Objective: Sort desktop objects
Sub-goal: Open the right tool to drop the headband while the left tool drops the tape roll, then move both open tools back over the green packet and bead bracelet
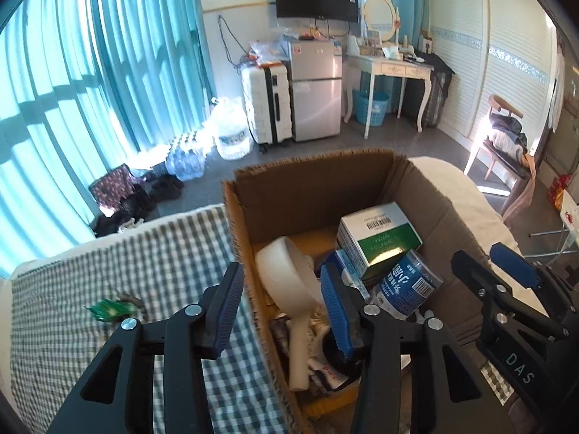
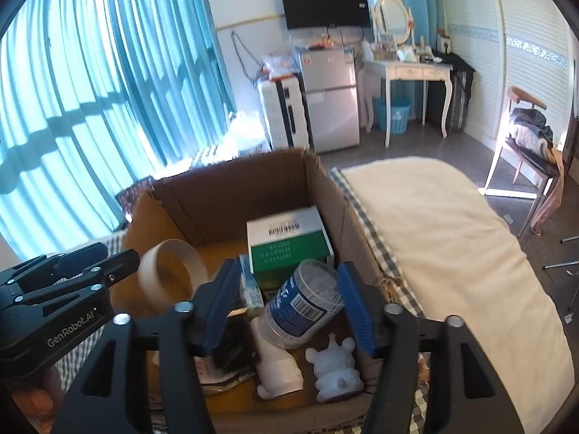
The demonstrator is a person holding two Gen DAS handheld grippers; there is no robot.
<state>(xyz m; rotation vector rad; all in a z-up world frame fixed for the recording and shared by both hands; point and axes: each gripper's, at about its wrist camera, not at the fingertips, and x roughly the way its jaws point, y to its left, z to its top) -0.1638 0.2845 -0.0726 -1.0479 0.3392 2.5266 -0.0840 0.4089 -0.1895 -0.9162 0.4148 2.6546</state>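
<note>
both hand-held grippers, left [image 1: 282, 307] and right [image 2: 289, 307], hover half-open and empty over the cardboard box [image 1: 307, 184] on the bed. a drop looks done; next, fetch the green item [image 1: 108, 309] off the checked cover. box holds a green-white carton [image 2: 287, 242], blue-labelled jar [image 2: 304, 300], white figurine [image 2: 336, 369].

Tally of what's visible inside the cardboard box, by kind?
Green-and-white carton: 1
Blue-label plastic jar: 1
White tape roll: 1
White figurines: 2
Total: 5 clearly countable; the dark items and papers beneath are too jumbled to count.
</note>
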